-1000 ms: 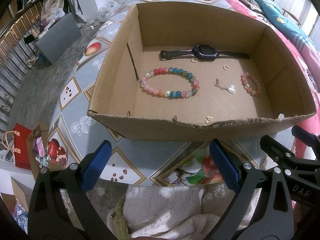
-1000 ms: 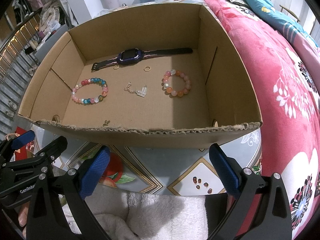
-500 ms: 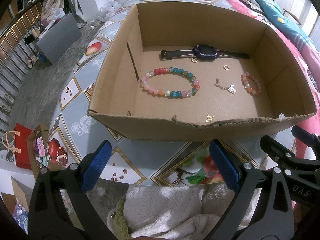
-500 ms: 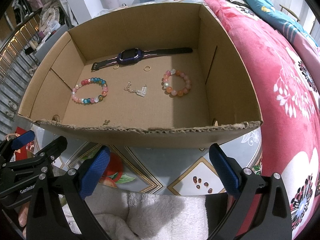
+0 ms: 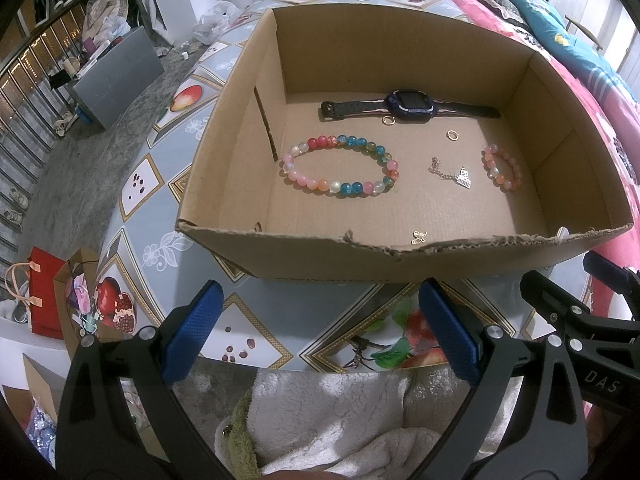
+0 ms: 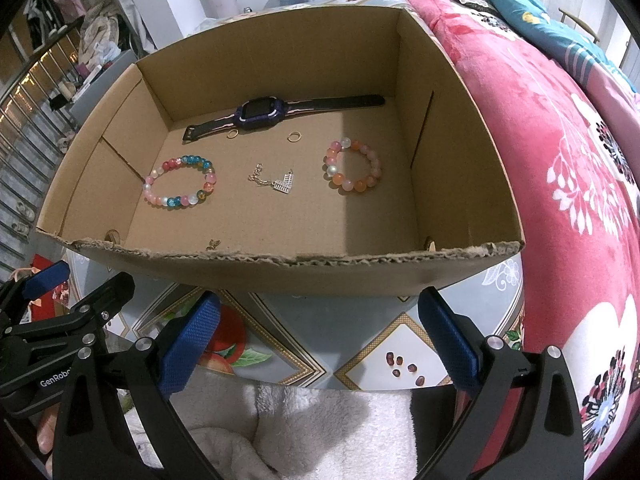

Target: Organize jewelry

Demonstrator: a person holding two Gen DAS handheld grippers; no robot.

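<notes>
An open cardboard box [image 5: 280, 236] [image 6: 360, 268] holds the jewelry. Inside lie a dark purple watch [image 5: 408, 105] [image 6: 262, 113], a large multicolour bead bracelet [image 5: 340, 164] [image 6: 180, 181], a small pink-orange bead bracelet [image 5: 502, 166] [image 6: 354, 166], a silver chain with a charm [image 5: 452, 172] [image 6: 274, 179], two gold rings [image 5: 388, 121] [image 5: 452, 135] [image 6: 295, 136], and a small gold butterfly charm [image 5: 419, 236] [image 6: 213, 244] by the near wall. My left gripper [image 5: 320, 328] and right gripper [image 6: 316, 330] are both open and empty, in front of the box's near wall.
The box sits on a table with a fruit-patterned cloth [image 5: 280, 344] [image 6: 360, 328]. A red floral blanket [image 6: 560, 200] lies to the right. A white fleece garment [image 5: 340, 420] is below the grippers. Bags [image 5: 44, 292] stand on the floor at left.
</notes>
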